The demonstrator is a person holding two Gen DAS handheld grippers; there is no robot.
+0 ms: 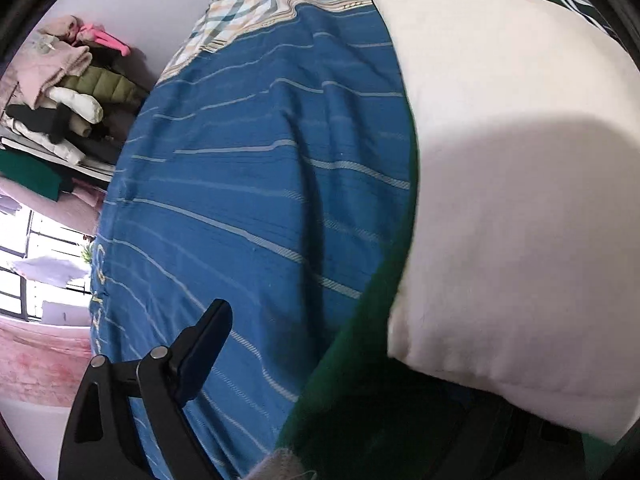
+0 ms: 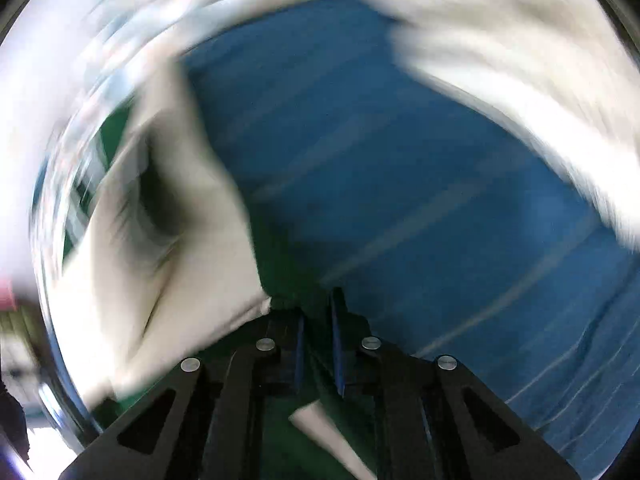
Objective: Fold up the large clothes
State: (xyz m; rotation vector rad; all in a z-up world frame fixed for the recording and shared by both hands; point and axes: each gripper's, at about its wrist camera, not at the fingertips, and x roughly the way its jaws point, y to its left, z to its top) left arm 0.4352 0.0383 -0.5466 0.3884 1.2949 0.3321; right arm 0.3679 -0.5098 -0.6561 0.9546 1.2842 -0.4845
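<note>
A large cream and green garment (image 1: pixel 500 200) hangs over the blue striped bed cover (image 1: pixel 248 200) in the left wrist view. Only one finger (image 1: pixel 208 340) of my left gripper shows at the lower left; the garment hides the other, so its grip cannot be read. In the blurred right wrist view my right gripper (image 2: pixel 318 320) is shut on the green part of the garment (image 2: pixel 288 276), with cream fabric (image 2: pixel 168 240) hanging to its left and more cream fabric (image 2: pixel 520 52) at the upper right.
A pile of clothes (image 1: pixel 68 92) sits on a rack by the wall at the left. A checked sheet (image 1: pixel 272 4) lies at the bed's far end. A window (image 1: pixel 36 264) and pink fabric (image 1: pixel 40 356) are at the lower left.
</note>
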